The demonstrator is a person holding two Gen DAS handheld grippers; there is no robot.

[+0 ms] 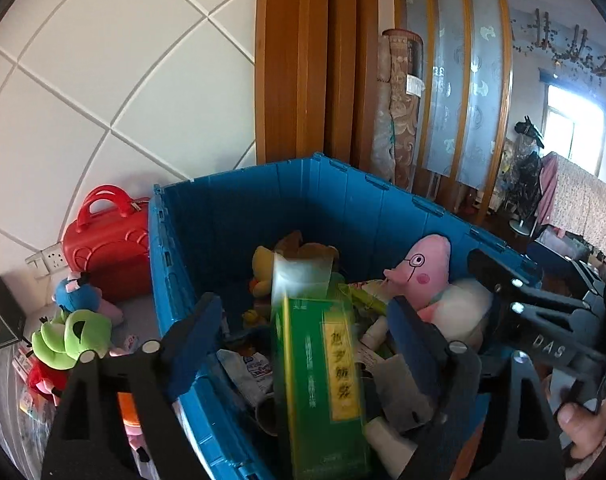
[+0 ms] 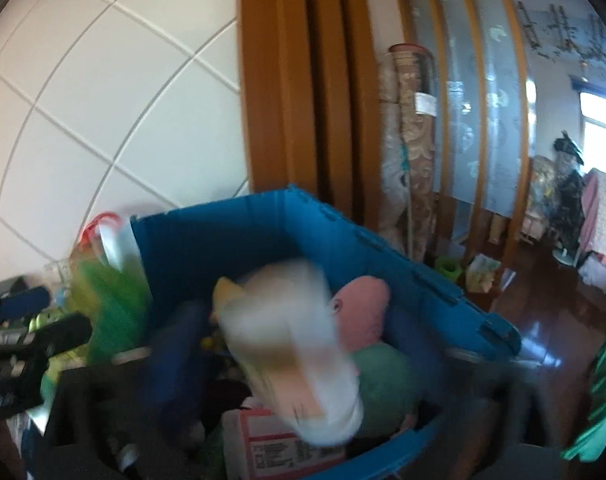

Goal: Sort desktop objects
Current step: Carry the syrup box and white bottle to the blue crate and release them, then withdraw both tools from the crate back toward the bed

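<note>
A big blue bin stands in front of me, holding a pink pig plush, a yellow duck plush and several packets. My left gripper is open over the bin. A green box with a yellow label stands on end between its blue pads, clear of both, its top blurred. In the right wrist view my right gripper is open above the bin. A blurred white and cream packet is loose between its fingers. The pig plush lies behind it.
Left of the bin are a red case, a green frog plush, a blue plush and a power strip. A wooden pillar and a rolled carpet rise behind. A hand holds the right gripper.
</note>
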